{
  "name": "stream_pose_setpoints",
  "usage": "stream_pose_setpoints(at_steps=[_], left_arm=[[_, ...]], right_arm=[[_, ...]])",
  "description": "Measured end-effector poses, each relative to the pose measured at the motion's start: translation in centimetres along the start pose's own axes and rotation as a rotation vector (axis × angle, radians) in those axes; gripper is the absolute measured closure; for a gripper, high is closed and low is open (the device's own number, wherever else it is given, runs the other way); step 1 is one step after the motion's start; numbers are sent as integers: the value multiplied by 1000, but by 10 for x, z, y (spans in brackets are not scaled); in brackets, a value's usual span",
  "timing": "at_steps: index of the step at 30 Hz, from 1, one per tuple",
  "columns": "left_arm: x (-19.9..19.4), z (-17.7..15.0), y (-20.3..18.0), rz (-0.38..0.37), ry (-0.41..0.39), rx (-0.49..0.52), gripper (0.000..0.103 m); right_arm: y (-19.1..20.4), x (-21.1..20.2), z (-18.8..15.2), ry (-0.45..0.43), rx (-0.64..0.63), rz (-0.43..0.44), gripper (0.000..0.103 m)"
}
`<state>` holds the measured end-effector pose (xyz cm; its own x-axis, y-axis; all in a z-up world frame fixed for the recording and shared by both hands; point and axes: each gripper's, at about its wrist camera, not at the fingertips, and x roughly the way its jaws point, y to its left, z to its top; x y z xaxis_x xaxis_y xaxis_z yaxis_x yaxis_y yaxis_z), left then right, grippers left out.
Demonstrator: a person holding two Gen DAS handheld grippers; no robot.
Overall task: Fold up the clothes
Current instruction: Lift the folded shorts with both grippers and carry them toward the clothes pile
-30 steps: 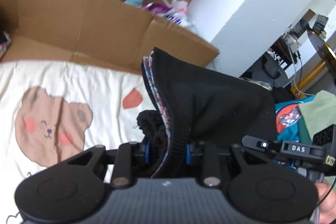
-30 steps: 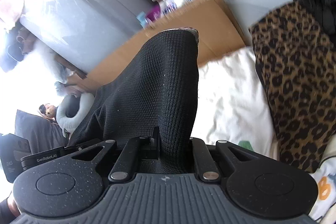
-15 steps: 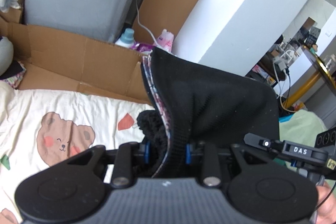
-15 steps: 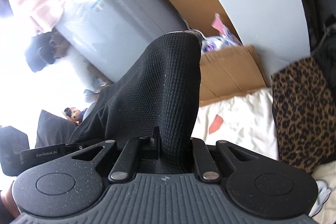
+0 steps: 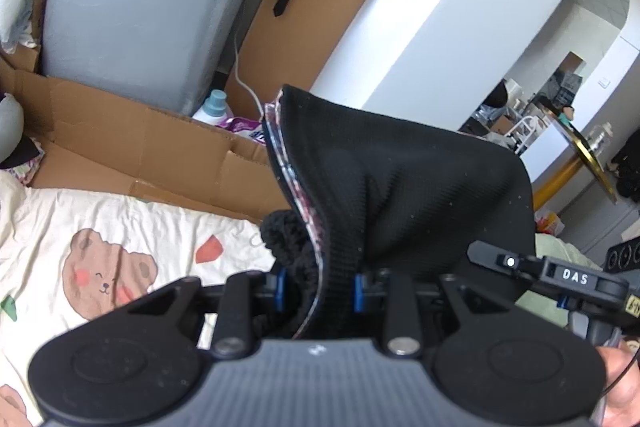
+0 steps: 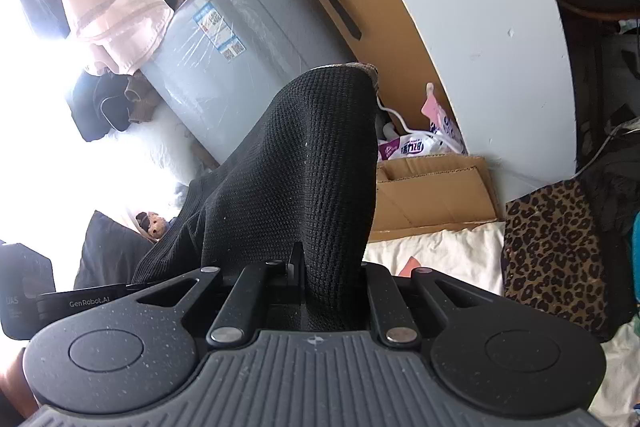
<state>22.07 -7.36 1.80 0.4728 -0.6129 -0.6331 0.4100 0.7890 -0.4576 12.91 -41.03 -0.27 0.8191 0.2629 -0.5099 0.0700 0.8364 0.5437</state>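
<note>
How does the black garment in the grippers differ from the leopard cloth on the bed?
The black garment is plain waffle knit; the leopard cloth is spotted brown. The garment hangs lifted, pinched by the left gripper and right gripper; the leopard cloth lies on the bear sheet, untouched. Both are soft fabric.

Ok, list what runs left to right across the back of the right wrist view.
Pink garment → grey appliance → black knit garment → purple-and-white bag → cardboard box → leopard-print fabric.
</note>
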Motion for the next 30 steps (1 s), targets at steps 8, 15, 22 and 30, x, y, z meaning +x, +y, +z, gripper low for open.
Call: stream_pose_setpoints(at_steps=[8, 15, 22, 30], left_arm=[[-21, 6, -12, -2, -21, -14, 71], [-36, 13, -29, -8, -50, -28, 71], [-40, 28, -52, -62, -82, -31, 71], [-11, 34, -71, -115, -77, -30, 71]], right_arm=[[21, -32, 12, -19, -17, 15, 94], [39, -54, 34, -22, -51, 2, 94], [50, -88, 64, -54, -101, -8, 94], [35, -110, 84, -77, -126, -36, 94]])
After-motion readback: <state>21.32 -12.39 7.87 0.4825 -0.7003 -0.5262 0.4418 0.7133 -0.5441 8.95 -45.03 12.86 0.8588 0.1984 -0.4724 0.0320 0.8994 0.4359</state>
